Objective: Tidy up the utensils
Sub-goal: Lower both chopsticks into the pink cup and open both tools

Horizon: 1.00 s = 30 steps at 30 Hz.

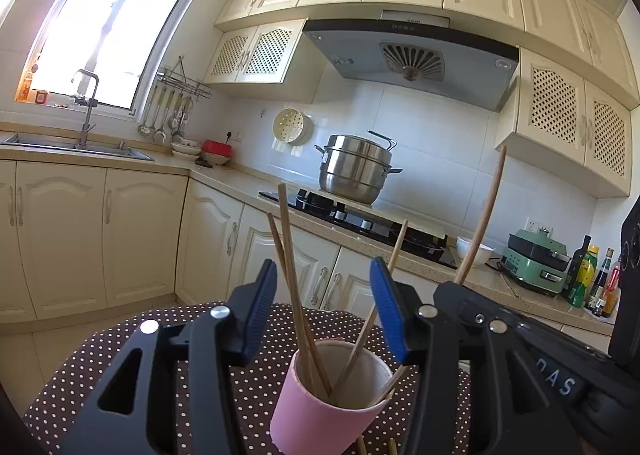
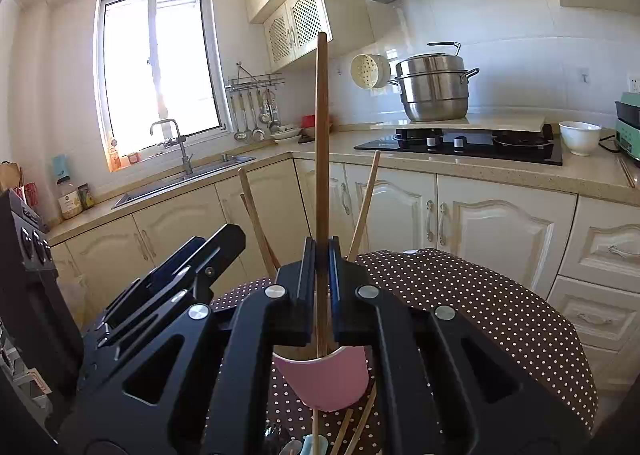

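Note:
A pink paper cup stands on the brown dotted tablecloth and holds several wooden chopsticks that lean apart. My left gripper is open just behind the cup, and its blue pads do not press on any chopstick. In the right wrist view my right gripper is shut on one upright chopstick above the pink cup. That gripper also shows at the right of the left wrist view, with its chopstick. More loose chopsticks lie in front of the cup.
Beyond the table runs a cream kitchen counter with a black hob, a steel steamer pot, a white bowl, a green appliance and bottles. A sink sits under the window.

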Each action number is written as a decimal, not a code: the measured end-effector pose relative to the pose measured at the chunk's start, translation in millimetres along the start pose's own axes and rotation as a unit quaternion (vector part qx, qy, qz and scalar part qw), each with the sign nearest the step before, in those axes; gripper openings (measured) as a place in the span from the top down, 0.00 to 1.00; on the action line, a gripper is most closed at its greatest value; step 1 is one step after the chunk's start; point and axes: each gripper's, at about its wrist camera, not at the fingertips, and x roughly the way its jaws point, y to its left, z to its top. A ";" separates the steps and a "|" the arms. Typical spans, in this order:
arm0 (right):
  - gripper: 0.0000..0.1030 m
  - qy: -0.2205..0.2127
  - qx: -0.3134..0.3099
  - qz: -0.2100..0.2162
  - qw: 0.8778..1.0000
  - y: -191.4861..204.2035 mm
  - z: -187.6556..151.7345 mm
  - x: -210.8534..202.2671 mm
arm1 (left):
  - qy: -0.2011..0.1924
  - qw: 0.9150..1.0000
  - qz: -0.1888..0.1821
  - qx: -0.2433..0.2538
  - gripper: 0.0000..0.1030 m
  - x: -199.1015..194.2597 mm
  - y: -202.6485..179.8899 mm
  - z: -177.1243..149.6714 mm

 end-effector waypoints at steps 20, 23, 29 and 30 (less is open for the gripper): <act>0.83 0.011 0.000 -0.020 1.000 6.9 -10.3 -16.5 | 0.023 0.999 0.013 0.020 0.38 -29.3 -3.3 2.4; 0.73 0.008 0.004 -0.028 1.000 4.1 -10.1 -22.9 | 0.026 0.999 0.013 0.019 0.35 -34.3 -3.9 3.4; 0.55 0.000 0.012 -0.038 0.999 -4.2 -11.2 -40.1 | 0.029 0.999 0.011 0.019 0.32 -48.3 -7.8 5.4; 0.54 0.000 0.012 -0.040 0.999 -5.1 -11.4 -42.5 | 0.031 0.999 0.010 0.022 0.32 -49.9 -9.5 5.1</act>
